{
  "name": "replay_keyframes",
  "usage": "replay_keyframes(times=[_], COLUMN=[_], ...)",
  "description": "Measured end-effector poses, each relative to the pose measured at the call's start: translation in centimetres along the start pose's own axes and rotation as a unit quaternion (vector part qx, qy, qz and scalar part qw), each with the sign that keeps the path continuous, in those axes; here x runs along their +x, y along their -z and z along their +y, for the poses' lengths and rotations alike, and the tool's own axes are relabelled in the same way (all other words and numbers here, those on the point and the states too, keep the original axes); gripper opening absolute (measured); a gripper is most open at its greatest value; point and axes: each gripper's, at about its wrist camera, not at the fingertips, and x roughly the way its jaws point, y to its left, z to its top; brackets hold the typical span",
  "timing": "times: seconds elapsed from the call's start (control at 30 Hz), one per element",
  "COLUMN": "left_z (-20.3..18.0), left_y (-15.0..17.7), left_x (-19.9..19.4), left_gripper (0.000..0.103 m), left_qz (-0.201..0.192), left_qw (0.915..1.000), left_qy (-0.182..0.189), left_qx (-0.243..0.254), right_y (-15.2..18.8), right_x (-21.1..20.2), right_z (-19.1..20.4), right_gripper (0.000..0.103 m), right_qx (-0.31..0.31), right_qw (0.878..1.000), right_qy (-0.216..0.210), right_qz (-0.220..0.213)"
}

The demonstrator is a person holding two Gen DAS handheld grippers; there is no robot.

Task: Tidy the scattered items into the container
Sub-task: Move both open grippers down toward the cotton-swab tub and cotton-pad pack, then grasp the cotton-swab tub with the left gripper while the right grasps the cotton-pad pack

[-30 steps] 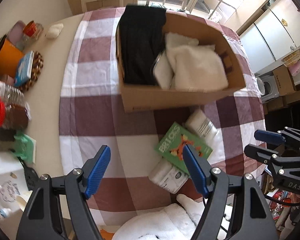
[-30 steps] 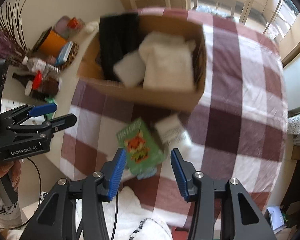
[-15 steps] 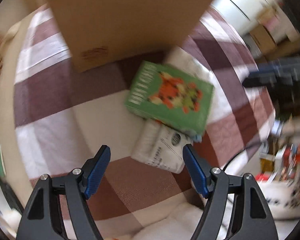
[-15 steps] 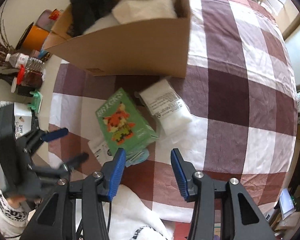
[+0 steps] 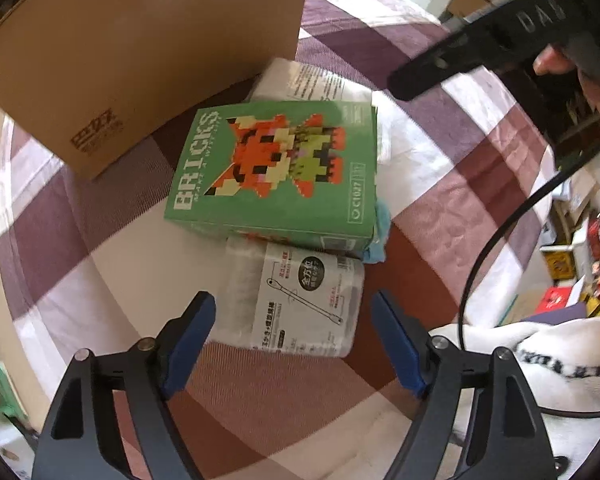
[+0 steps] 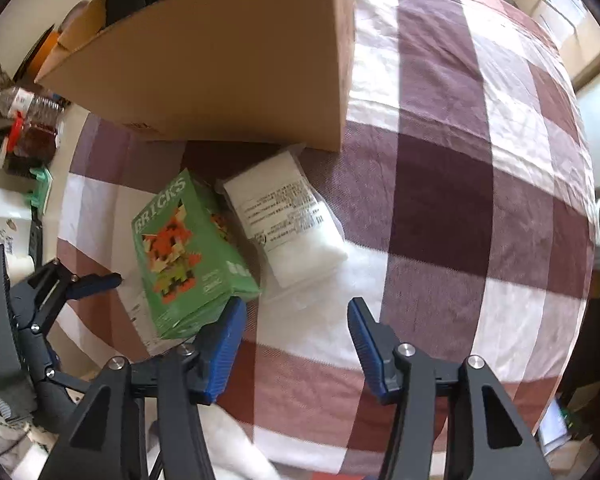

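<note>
Cotton-swab pack (image 5: 300, 300) lies between left gripper's (image 5: 292, 340) spread jaws, seemingly untouched.

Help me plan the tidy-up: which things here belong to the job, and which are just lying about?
Job:
box
bricks box
swab pack
white pouch

Lying about:
bottles
green clip
checked cloth

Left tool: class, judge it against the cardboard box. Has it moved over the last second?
Yes. The left tool has dropped down and closer: the cardboard box now looms above, and the open tool straddles the cotton swab pack.
</note>
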Motion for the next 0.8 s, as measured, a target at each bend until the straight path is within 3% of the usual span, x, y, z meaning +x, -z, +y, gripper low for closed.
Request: replay_keyframes(times=[0.33,0.63,0.8], left_z=[1.3,1.9,2.4], left_y=[-0.8,-0.8,-0.7], left_x=[2.3,3.2,3.7], left_gripper=[0.084,0.087,0.087], left_qz=[0.015,0.015,0.01], left_qw=[0.9983,0.9971,0.9956], left_qy=[0.038,0.046,0.052], left_qx=[-0.041,-0.058,-0.078], right_y=[-2.6,-3.3,-3.5], right_x=[3.5,5.7,6.3], right_z=[2.2,1.3,0.6], right_gripper=[0.055,0.058,0.063], right_qx=[-0.094,-0.087,-0.063], right_qw=[0.995,0.995,0.997], right_qy=[0.037,0.042,0.023], right_qz=[-0.017,-0.035,-0.043])
